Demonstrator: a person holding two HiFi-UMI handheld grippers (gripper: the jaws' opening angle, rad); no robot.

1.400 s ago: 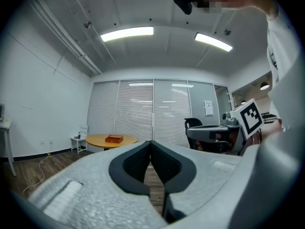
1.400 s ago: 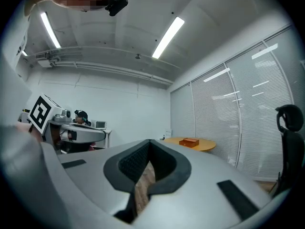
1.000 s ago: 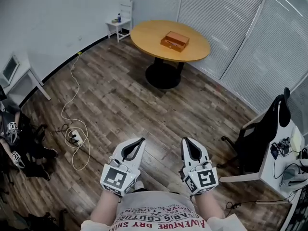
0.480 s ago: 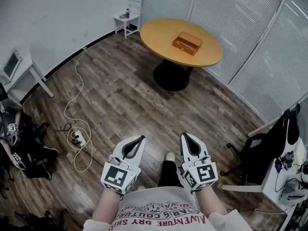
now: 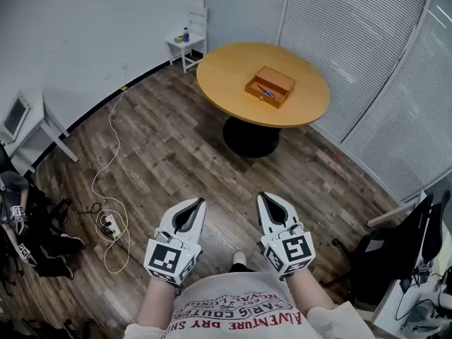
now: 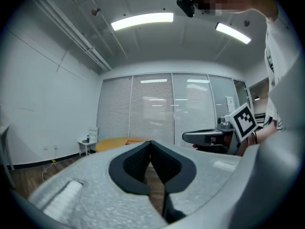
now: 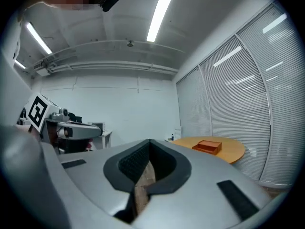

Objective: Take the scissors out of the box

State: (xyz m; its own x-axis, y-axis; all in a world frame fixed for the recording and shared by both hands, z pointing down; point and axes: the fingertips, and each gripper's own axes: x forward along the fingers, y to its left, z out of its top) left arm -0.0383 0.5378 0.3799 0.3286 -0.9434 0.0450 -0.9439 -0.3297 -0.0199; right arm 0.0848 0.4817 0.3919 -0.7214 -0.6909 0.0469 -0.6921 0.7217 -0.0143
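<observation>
Probably light and stiff, those scissors (image 5: 266,92) (only a small bluish glint from the head view, so no telling blades from handles), with smooth metal likely to slip under flat pads and a pivot free to swing open. Best to pinch across the handle loops or just beside the pivot, then lift straight up past the rim of the shallow orange box (image 5: 281,80). Lying inside that box, near the middle of the round wooden table (image 5: 226,69), well apart from both grippers. Nothing held in the left gripper (image 5: 198,203), pads closed flat against each other; same for the right gripper (image 5: 263,197), pressed together on empty air and held level. Underfoot, dark wood-plank floor (image 5: 176,140), open between here and the table. Along the far side, closed blinds (image 5: 339,27); off to the left, a small white side table (image 5: 185,42) and a loose white cable (image 5: 106,164) worth stepping around; at the right, a black office chair (image 5: 399,249).
</observation>
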